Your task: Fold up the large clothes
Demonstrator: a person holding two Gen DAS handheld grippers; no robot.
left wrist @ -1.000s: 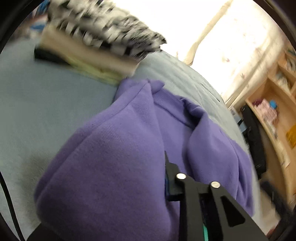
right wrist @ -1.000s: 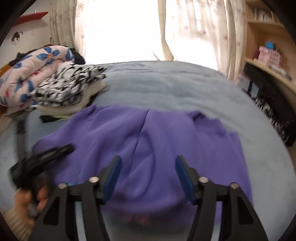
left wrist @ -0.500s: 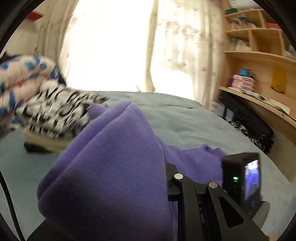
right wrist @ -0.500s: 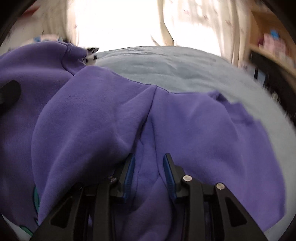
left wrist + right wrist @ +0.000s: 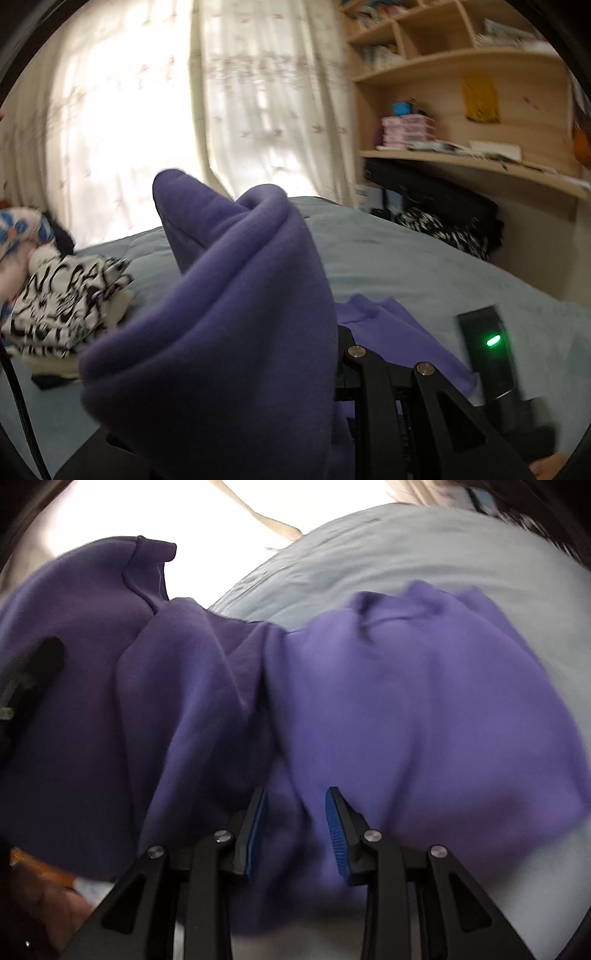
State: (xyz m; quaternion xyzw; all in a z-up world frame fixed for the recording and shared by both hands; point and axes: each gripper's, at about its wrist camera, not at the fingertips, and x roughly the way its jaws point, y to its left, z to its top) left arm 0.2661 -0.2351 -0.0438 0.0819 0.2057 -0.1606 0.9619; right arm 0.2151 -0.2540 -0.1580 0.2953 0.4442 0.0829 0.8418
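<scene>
A purple sweatshirt (image 5: 229,332) hangs bunched over my left gripper (image 5: 332,354), which is shut on a fold of it and holds it above the bed; the left finger is hidden under the cloth. In the right wrist view the purple sweatshirt (image 5: 406,701) fills the frame, partly lifted at the left and lying on the grey-blue bed (image 5: 424,546) at the right. My right gripper (image 5: 295,812) has its blue pads pressed on a ridge of the purple cloth between them.
A stack of folded clothes with a black-and-white patterned top (image 5: 62,295) sits on the bed at left. Curtains (image 5: 258,92) and a bright window lie behind. Wooden shelves (image 5: 461,74) and a dark bag (image 5: 443,221) stand at right.
My left gripper has lifted its fold of sweatshirt higher and swung toward the window. My right gripper, open a second ago, has closed on the sweatshirt and raised it.
</scene>
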